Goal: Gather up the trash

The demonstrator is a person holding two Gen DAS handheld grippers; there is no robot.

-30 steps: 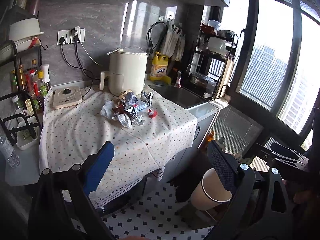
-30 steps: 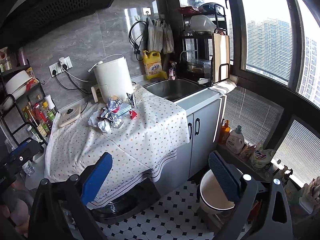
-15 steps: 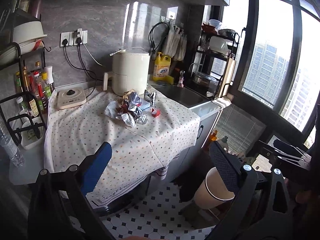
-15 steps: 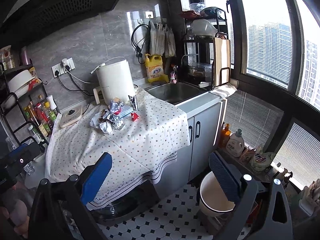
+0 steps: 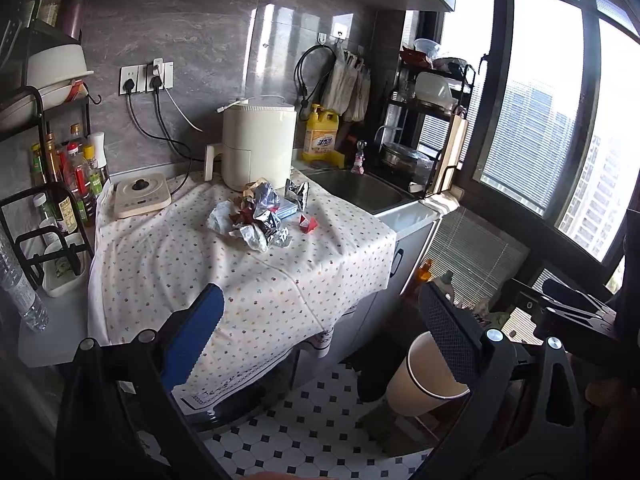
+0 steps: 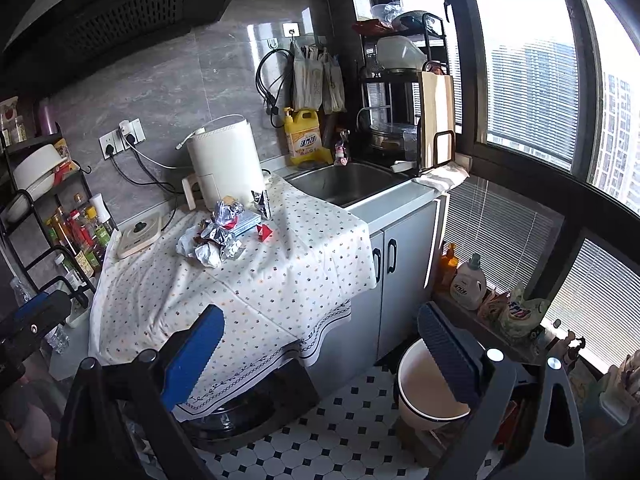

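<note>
Showing both tools held back from the cloth-covered surface (image 5: 168,264), with the trash still uncollected. The left tool (image 5: 320,336) has its jaws spread wide and holds nothing; the right tool (image 6: 320,344) is likewise spread and empty. The trash pile (image 5: 252,216), a heap of crumpled foil, paper and wrappers, lies toward the far side of the surface, just in front of the white appliance (image 5: 258,146). A small red scrap (image 5: 308,224) sits just beside the pile on its sink side, apart from it, and an upright foil packet (image 5: 297,192) stands behind it.

In both wrist views the pile lies ahead of the tool and above the gap between the fingers, slightly left of centre, so the coming reach is judged to run forward and upward across the cloth. The pile's long axis runs roughly across that line of approach. Neither tool is clearly nearer; the left one sits on the pile's side of the room. The bin (image 6: 428,392) stands on the tiled floor (image 6: 352,432) below the right tool, well apart from the pile and nearer the right hand.
</note>
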